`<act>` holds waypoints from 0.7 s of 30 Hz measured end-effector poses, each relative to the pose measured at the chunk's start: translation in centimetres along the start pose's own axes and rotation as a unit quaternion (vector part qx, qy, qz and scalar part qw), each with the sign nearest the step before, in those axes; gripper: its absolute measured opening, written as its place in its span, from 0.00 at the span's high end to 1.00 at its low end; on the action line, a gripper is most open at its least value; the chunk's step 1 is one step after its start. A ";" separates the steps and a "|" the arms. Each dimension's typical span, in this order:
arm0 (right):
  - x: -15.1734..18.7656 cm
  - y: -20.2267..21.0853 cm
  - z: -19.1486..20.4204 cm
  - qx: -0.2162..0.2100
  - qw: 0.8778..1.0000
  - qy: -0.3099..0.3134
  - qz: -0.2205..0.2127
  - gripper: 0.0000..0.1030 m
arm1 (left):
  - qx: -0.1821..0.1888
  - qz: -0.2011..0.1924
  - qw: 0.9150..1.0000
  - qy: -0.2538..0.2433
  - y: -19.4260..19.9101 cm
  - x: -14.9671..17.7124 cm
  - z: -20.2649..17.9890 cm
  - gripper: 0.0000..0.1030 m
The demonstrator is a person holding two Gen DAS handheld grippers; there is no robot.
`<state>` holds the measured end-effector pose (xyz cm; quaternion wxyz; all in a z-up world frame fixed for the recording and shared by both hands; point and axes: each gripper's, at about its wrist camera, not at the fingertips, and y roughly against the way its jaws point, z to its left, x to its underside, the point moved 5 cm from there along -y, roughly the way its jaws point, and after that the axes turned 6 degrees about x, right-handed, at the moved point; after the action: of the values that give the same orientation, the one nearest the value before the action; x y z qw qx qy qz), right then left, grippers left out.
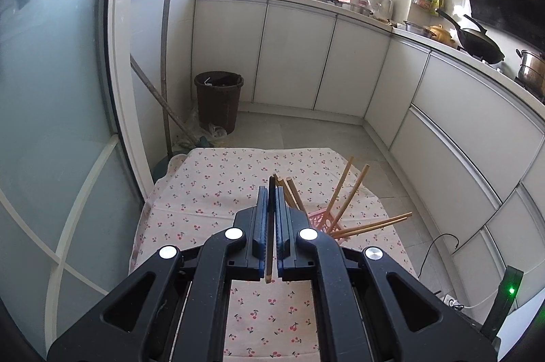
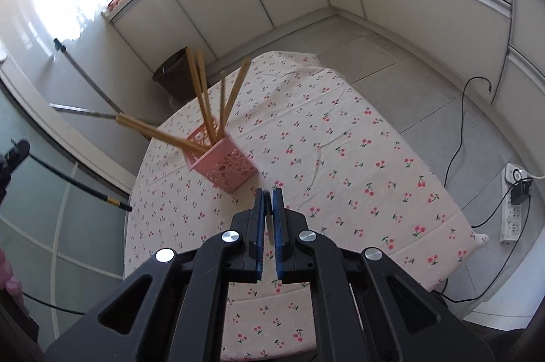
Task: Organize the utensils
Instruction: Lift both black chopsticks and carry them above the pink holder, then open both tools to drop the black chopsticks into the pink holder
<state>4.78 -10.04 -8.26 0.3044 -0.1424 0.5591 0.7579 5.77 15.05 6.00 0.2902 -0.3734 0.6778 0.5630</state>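
Note:
A pink perforated utensil holder [image 2: 221, 162] stands on the cherry-print tablecloth [image 2: 340, 157] with several wooden chopsticks [image 2: 204, 96] fanned out of it. In the left wrist view the holder [image 1: 323, 222] shows just right of my fingers, with chopsticks [image 1: 354, 191] sticking out. My left gripper [image 1: 271, 191] is shut on a dark chopstick [image 1: 270, 236] held lengthwise between the blue pads, above the table. That chopstick [image 2: 78, 183] and the gripper tip show at the left edge of the right wrist view. My right gripper [image 2: 267, 195] is shut and empty, just in front of the holder.
A brown waste bin [image 1: 219, 99] and broom handles [image 1: 167, 62] stand beyond the table by the glass door. White cabinets [image 1: 296, 55] run along the back and right, with pots on the counter. A power strip [image 2: 514, 208] and cables lie on the floor at right.

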 end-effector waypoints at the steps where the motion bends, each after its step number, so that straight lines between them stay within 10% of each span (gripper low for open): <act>1: 0.0 0.1 0.3 -0.002 1.000 0.004 -0.001 0.95 | 0.000 -0.001 1.000 -0.001 0.0 -0.1 0.1 0.97; 21: -12.0 9.5 6.2 -0.068 0.986 0.080 -0.129 0.95 | 0.057 -0.034 0.998 0.013 -3.3 -5.4 -3.9 0.97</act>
<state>8.90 -9.71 7.72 0.3440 -0.2938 0.5053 0.7348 11.59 11.92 9.38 0.3212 -0.3866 0.6995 0.5080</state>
